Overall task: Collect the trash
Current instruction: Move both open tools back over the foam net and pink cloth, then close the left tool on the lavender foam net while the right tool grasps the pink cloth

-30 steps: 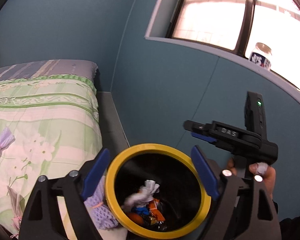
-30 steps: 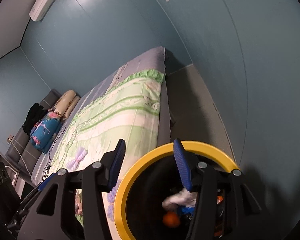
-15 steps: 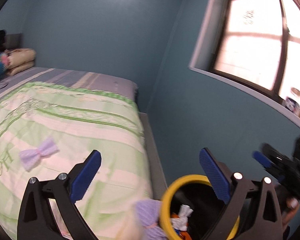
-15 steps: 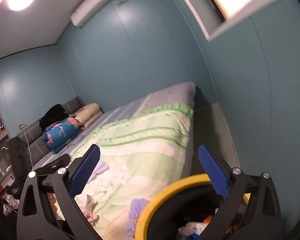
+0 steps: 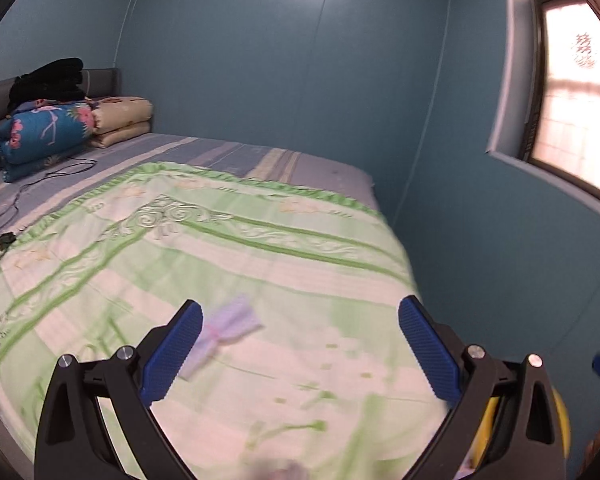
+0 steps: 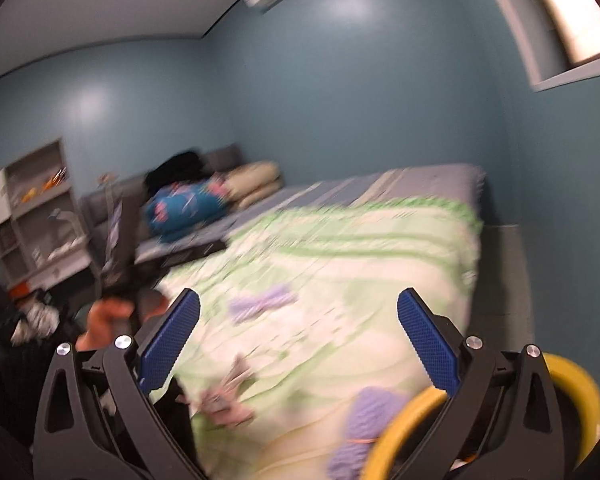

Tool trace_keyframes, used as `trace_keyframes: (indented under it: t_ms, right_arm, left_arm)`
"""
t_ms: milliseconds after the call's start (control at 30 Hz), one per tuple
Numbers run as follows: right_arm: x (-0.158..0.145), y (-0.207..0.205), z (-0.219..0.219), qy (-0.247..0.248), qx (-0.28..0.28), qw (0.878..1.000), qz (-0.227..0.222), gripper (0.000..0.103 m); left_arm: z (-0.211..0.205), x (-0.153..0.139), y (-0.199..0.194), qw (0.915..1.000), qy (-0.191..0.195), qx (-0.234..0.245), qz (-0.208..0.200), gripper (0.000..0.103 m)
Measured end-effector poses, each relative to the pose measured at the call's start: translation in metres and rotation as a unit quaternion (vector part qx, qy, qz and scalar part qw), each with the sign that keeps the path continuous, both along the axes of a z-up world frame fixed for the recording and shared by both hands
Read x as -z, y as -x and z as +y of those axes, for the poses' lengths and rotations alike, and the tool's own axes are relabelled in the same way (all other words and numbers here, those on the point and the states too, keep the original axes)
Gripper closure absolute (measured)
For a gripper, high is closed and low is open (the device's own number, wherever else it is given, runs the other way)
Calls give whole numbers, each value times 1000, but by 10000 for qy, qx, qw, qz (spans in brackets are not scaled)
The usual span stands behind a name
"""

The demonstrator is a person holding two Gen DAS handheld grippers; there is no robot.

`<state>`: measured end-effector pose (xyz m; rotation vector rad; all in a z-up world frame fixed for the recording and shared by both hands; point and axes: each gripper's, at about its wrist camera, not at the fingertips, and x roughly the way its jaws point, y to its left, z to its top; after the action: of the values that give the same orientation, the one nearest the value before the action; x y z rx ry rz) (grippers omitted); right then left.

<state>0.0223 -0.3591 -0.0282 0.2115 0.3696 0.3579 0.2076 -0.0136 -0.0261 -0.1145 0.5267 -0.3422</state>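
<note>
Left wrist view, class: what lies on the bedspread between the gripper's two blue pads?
A pale purple bow lies on the green bedspread, close to the left pad of the open left gripper.

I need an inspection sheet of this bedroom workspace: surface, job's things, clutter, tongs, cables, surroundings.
Surface: bed with green floral quilt; no wrappers clearly seen on it, views blurred.
Job's things: yellow-rimmed black bin beside the bed's near corner; contents hidden.
Clutter: lilac fabric bow on quilt; folded blue floral blanket at headboard.
Tongs: left tongs open, empty; right tongs open, empty.
Cables: thin black cord across the sheet.
Surroundings: teal walls, window, white shelf unit.
</note>
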Motion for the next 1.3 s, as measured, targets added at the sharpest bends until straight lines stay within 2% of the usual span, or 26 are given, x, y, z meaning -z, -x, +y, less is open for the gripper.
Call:
trace_keyframes:
  t_ms: [167, 400, 500, 600, 767, 833, 867, 933, 1033, 1067, 1100, 1167, 1233, 1300]
  right_arm:
    - [46, -29, 66, 406, -627, 9952, 634, 8]
    - [97, -58, 138, 817, -1280, 9781, 1424, 9]
    - [110, -68, 149, 1081, -1258, 9723, 1645, 9]
    - [118, -74, 151, 1274, -1211, 9677, 1808, 9]
    - [128, -82, 157, 1442, -1206, 9621, 1974, 11]
    - [130, -84, 162, 1554, -1207, 9599, 1997, 16]
    - [132, -84, 164, 1607, -1215, 9583, 2026, 21]
    - [136, -87, 168, 1663, -1236, 9555, 2100, 32]
    - [142, -90, 170, 1697, -1232, 9505, 2292, 50]
    - [144, -92, 170, 1649, -1244, 9495, 2360, 61]
    - [144, -92, 169, 1584, -1271, 9489, 2416, 72]
    - [143, -93, 168, 1517, -1288, 9489, 2450, 81]
    - [140, -91, 168, 1508, -1285, 9487, 2462, 83]
    - [136, -88, 164, 1402, -1268, 9505, 2467, 85]
  left_arm:
    - [22, 33, -38, 9987, -377, -36, 335, 8]
    - [27, 83, -86, 9923, -967, 67, 766, 8]
    - [29, 102, -106, 9902, -987, 139, 976, 8]
    - [28, 122, -124, 9867, -1177, 180, 1109, 9]
    - [32, 141, -145, 9850, -1051, 293, 1337, 18]
    - [33, 150, -152, 9837, -982, 368, 1460, 25]
    - [32, 154, -154, 9829, -999, 376, 1497, 36]
    - [29, 162, -157, 9802, -1065, 464, 1601, 51]
    - [23, 164, -152, 9802, -1192, 486, 1505, 67]
    - [22, 161, -150, 9811, -1236, 446, 1421, 74]
    - [22, 158, -149, 9822, -1211, 405, 1380, 77]
    - [23, 150, -147, 9838, -1121, 363, 1354, 82]
    - [25, 141, -145, 9855, -1068, 302, 1282, 82]
    - [30, 128, -137, 9887, -831, 260, 1223, 82]
